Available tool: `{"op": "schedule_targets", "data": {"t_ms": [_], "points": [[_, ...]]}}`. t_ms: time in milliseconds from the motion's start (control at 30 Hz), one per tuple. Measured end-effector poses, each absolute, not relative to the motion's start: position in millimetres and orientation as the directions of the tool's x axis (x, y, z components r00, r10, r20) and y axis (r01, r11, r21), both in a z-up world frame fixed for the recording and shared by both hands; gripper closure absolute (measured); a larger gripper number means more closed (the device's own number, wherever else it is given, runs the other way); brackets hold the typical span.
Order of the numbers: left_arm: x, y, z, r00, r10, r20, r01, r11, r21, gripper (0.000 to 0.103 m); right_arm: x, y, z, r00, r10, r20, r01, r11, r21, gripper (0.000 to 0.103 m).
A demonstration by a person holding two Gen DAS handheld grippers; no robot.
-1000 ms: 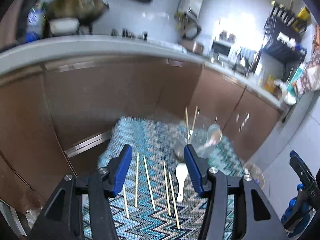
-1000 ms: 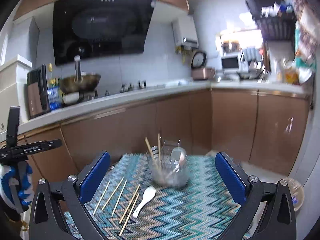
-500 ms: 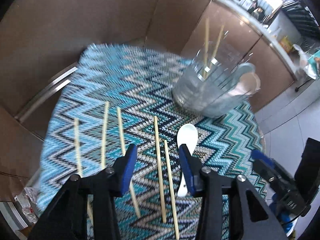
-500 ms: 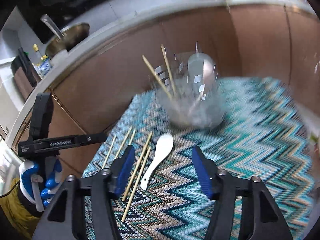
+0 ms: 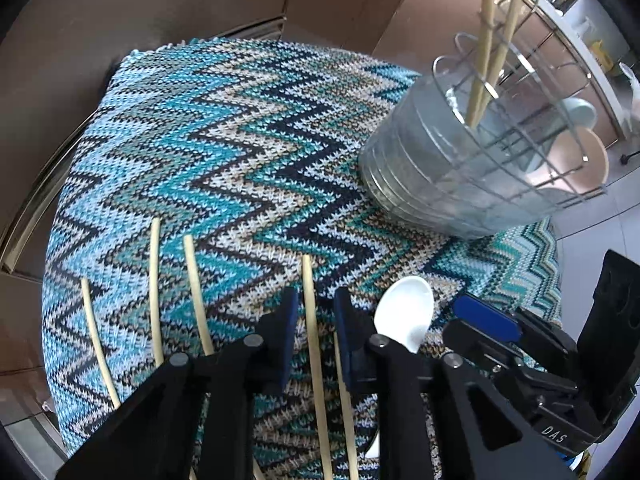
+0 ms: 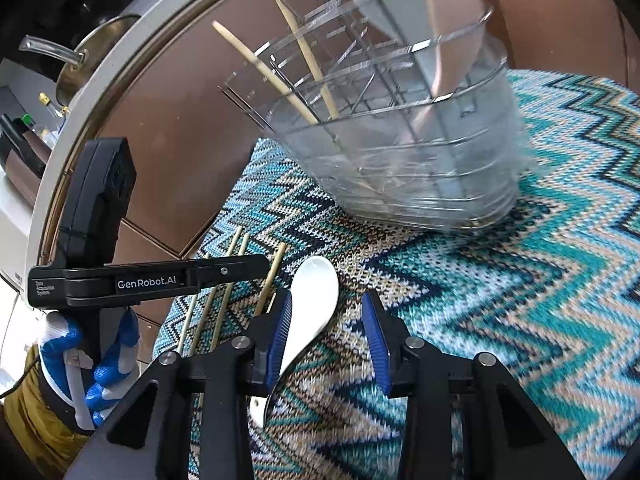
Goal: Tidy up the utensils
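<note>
Left wrist view: the left gripper (image 5: 313,314) is low over the zigzag cloth (image 5: 240,140), its jaws narrowly apart astride one chopstick (image 5: 310,300), not visibly clamped.

Right wrist view: the right gripper (image 6: 326,330) is half open around the white spoon (image 6: 310,300), its left pad touching the spoon; the utensil holder (image 6: 400,152) stands behind.

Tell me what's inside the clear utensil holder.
The utensil holder holds two chopsticks leaning in its wire divider and a pale spoon standing upright. Its bottom is blurred behind the plastic, so anything lying there can't be made out.
</note>
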State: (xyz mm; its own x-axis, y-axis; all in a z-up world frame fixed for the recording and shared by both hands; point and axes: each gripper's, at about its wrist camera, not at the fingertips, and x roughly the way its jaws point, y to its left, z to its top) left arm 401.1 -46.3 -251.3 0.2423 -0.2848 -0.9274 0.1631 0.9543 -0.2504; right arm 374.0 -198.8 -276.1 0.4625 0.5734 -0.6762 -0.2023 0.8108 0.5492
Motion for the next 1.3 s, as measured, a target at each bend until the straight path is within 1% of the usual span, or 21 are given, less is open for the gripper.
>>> {"op": "schedule_targets", "data": {"t_ms": [167,233,367,433,500,900,1067,1300], "points": [[407,-52,-261,0.221,-0.265,-0.939,0.165,0.959,-0.232,0.092,388,-191,-285,0.434,0.584,-0.686,-0.218,0.807,0.549,0.073],[408,-55,-264,0.216,-0.260,-0.941,0.170,0.959,-0.226,0.093,391,-187,-287,0.424,0.589,-0.689,-0.228,0.805,0.548,0.078],[410,-58,-267,0.215,-0.253,-0.943,0.173,0.960,-0.219,0.095,398,-182,-293,0.407,0.588,-0.699,-0.239,0.807,0.540,0.084],[411,-58,-268,0.219,-0.256,-0.942,0.170,0.960,-0.222,0.097,399,-182,-295,0.406,0.589,-0.699,-0.244,0.807,0.538,0.093],[411,-56,-269,0.223,-0.263,-0.939,0.165,0.959,-0.229,0.097,399,-183,-296,0.407,0.588,-0.699,-0.247,0.808,0.536,0.098],[392,-12,-265,0.250,-0.326,-0.912,0.101,0.945,-0.310,0.097,370,-208,-275,0.480,0.532,-0.697,-0.211,0.842,0.497,0.098],[367,2,-255,0.259,-0.344,-0.903,0.102,0.939,-0.329,0.099,344,-218,-262,0.510,0.501,-0.699,-0.187,0.858,0.478,0.098],[338,4,-196,0.372,-0.363,-0.854,0.150,0.932,-0.331,0.100,307,-225,-227,0.585,0.431,-0.687,-0.185,0.896,0.405,0.098]]}}
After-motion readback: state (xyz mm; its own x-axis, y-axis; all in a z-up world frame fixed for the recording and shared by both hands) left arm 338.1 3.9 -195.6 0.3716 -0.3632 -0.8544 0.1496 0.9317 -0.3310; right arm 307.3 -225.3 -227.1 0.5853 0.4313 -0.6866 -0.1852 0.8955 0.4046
